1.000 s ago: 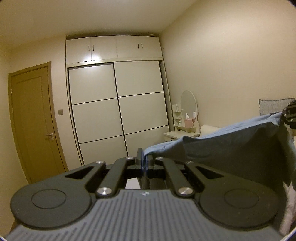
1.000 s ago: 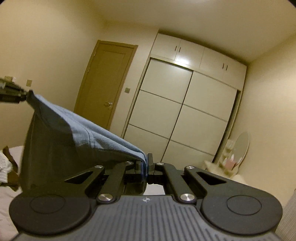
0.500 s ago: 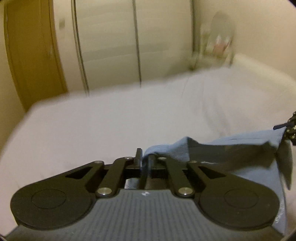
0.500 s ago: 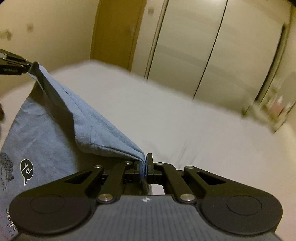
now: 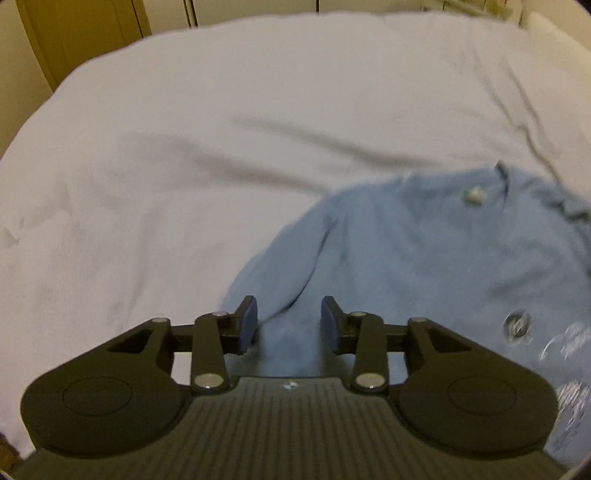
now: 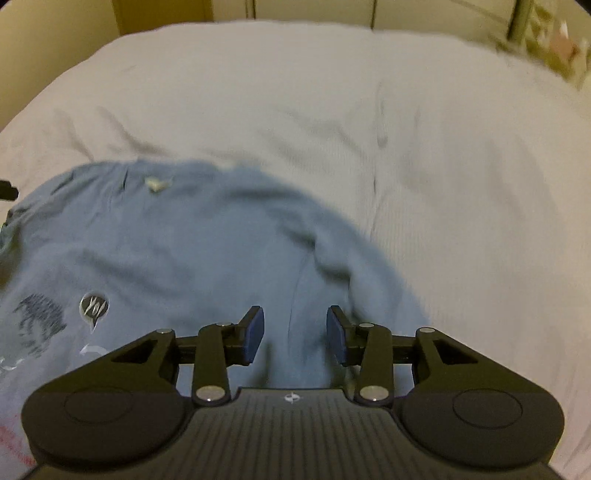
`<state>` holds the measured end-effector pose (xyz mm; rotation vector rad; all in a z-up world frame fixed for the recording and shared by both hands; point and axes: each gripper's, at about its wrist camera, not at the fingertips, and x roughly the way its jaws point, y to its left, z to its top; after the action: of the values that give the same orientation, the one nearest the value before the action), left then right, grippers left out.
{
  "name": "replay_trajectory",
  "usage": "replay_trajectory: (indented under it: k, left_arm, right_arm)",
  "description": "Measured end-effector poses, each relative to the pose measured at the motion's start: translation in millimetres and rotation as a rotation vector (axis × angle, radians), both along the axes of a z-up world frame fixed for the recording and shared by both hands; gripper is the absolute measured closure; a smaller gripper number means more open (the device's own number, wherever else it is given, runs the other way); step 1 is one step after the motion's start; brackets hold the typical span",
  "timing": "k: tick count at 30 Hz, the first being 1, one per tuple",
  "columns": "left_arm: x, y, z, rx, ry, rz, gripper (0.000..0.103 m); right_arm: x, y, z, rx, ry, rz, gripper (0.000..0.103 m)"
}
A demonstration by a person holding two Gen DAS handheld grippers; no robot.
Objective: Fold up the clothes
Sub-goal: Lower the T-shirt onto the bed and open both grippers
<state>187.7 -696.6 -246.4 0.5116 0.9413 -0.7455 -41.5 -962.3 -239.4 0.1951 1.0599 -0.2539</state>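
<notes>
A light blue T-shirt (image 5: 424, 258) with a printed front lies spread on the white bed sheet (image 5: 166, 166). In the left wrist view it fills the lower right. My left gripper (image 5: 288, 321) hovers over its near left shoulder, jaws opening, cloth below the gap but not pinched. The right wrist view has the same T-shirt (image 6: 184, 251) at the lower left, prints (image 6: 94, 306) facing up. My right gripper (image 6: 295, 332) stands over its right shoulder, jaws opening, pads clear of the cloth. The left gripper's tip (image 6: 7, 192) pokes in at that view's left edge.
The bed sheet (image 6: 443, 166) stretches wrinkled beyond and beside the shirt. A brown door (image 5: 81, 33) and white wardrobe panels stand past the far edge of the bed. A dressing table (image 6: 550, 40) shows blurred at the top right.
Both grippers swung down from holding the shirt up in the air to just above the bed. Both let go of the shoulders, and the shirt now lies flat on the sheet.
</notes>
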Motion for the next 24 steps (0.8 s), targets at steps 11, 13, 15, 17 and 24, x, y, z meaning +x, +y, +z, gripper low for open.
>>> replay_trajectory:
  k: [11, 13, 15, 17, 24]
  left_arm:
    - [58.4, 55.8, -34.1, -0.041, 0.126, -0.021, 0.074]
    - [68.5, 53.2, -42.7, -0.047, 0.196, -0.066, 0.095]
    - [74.7, 53.0, -43.3, -0.036, 0.221, -0.120, 0.103]
    - [88.8, 56.6, -30.5, -0.063, 0.189, -0.155, 0.103]
    - [161.1, 78.0, 1.8, -0.051, 0.085, -0.122, 0.100]
  right_arm:
    - [2.9, 71.8, 11.4, 0.074, 0.016, -0.007, 0.061]
    - [8.5, 90.4, 8.0, 0.083, 0.020, 0.002, 0.060]
    - [16.3, 109.5, 3.3, 0.093, 0.031, 0.015, 0.060]
    - [26.4, 128.3, 0.0, 0.099, 0.038, 0.028, 0.060]
    - [60.9, 199.2, 11.4, 0.104, 0.013, 0.095, 0.060]
